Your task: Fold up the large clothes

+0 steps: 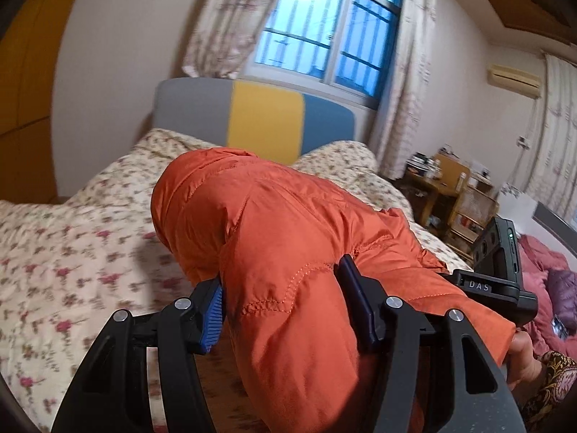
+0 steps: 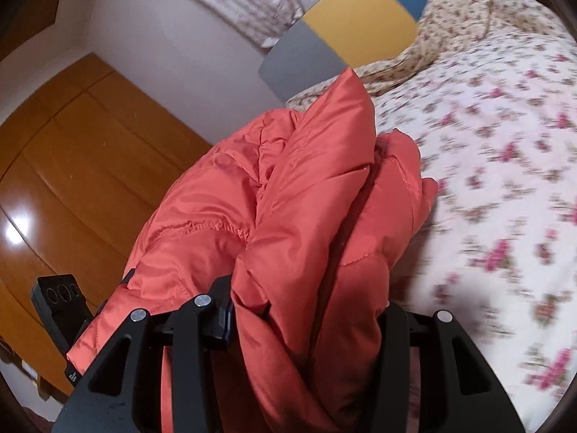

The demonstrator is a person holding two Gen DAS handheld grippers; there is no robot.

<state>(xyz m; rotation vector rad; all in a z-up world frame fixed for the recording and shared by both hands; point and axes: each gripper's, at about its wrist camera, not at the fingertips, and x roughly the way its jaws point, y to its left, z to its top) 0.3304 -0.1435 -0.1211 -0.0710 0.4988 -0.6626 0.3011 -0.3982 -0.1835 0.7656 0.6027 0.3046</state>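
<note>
1. Above the bed (image 1: pixel 72 238), toward its headboard (image 1: pixel 267 122), the orange jacket (image 1: pixel 288 238) hangs bunched between both tools, clear of the flowered cover.
2. The left tool (image 1: pixel 285 310) is clamped on a thick padded fold; the right tool (image 2: pixel 306 321) is clamped on another bundle of the same jacket.
3. Judging by the task, this is the carry before spreading: keep both grips firm, since slick puffy fabric may slip.
4. Draw the tools apart evenly so the jacket hangs flat.
5. Lower it on the bed's middle, away from the headboard.
</note>
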